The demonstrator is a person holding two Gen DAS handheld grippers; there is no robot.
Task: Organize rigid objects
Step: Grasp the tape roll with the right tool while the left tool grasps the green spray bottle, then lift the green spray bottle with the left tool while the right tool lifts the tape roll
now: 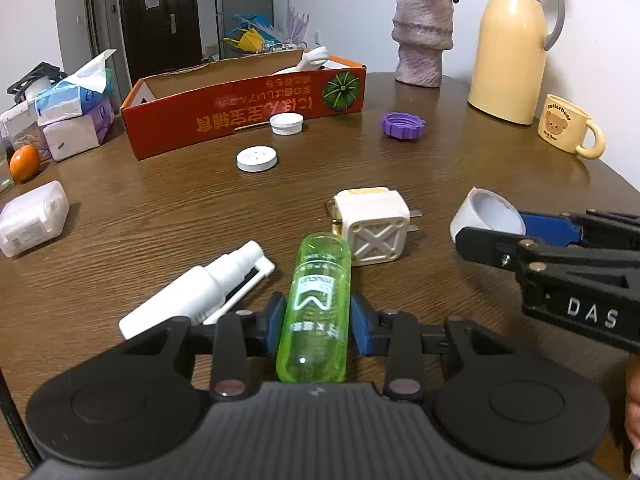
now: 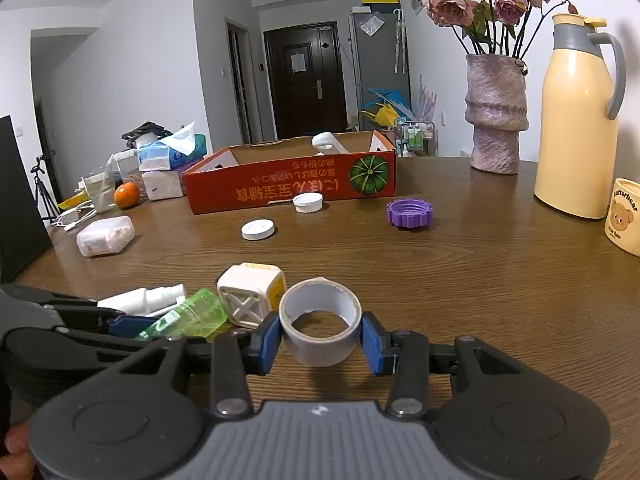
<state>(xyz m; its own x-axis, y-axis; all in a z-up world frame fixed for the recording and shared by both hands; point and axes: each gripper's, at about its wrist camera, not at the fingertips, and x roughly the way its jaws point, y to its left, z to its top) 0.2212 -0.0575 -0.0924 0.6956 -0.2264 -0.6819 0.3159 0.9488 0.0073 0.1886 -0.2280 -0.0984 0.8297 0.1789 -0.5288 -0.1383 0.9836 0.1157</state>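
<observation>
Both tools are clamped: the left gripper [image 1: 318, 316] pinches a green clear bottle [image 1: 316, 312] lying low over the wooden table [image 1: 160, 216], and the right gripper [image 2: 320, 334] squeezes a grey tape roll [image 2: 320, 322] just beside a white plug adapter [image 2: 250, 294]. Beyond them an orange cardboard box [image 2: 288, 188] stands before a dark door [image 2: 308, 80]. Each gripper tilts downward toward the tabletop.

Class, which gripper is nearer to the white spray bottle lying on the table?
Left. The left gripper, shut on the green bottle, sits right beside the white spray bottle. The right gripper holds the tape roll beyond the white cube.
</observation>
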